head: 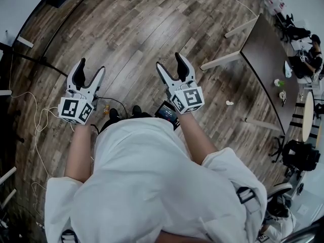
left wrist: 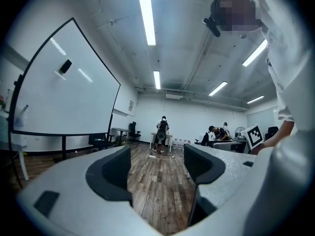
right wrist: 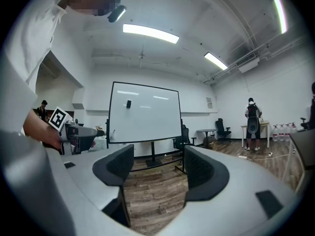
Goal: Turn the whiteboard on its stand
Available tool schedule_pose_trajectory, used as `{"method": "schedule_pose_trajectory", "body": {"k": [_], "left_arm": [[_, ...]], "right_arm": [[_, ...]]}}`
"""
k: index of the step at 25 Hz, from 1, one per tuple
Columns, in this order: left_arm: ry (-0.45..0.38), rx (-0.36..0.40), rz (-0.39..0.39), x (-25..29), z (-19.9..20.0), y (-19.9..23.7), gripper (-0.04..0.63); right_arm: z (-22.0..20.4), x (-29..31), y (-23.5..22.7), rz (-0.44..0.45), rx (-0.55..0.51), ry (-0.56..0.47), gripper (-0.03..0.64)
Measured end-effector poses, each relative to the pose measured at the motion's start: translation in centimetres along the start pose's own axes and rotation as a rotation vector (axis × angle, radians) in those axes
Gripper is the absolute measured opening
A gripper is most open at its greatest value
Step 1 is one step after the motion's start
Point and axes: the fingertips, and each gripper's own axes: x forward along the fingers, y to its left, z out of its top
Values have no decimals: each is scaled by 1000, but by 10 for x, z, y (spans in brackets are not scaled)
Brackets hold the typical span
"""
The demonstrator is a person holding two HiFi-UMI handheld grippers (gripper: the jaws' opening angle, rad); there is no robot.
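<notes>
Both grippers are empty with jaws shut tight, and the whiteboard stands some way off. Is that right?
Not quite: the left gripper and right gripper have jaws apart, as the two gripper views show. Both are empty, and the whiteboard stands some way off.

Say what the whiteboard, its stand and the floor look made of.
The whiteboard: glossy white panel that mirrors the ceiling lights; likely coated steel or melamine. The stand: thin dark bars, probably painted metal. The floor: brown grained planks, wood or laminate.
</notes>
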Motion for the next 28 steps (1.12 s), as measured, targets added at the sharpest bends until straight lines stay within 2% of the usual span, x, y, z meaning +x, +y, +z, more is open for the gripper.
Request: {"method": "schedule_pose_trajectory", "body": {"k": [9,16,28], "left_arm": [[-6,-13,2,18,-3,-32,324],[-4,-12,6,34,-9,-40,324],[-24,-29,-1,85,-11,-15,323]], "right_arm": [[-8,-23,-32,-10,20,-5,301],[-11,-29,-51,-21,26,-9,295],[-12,8,-90,-40,12,-15,276]]}}
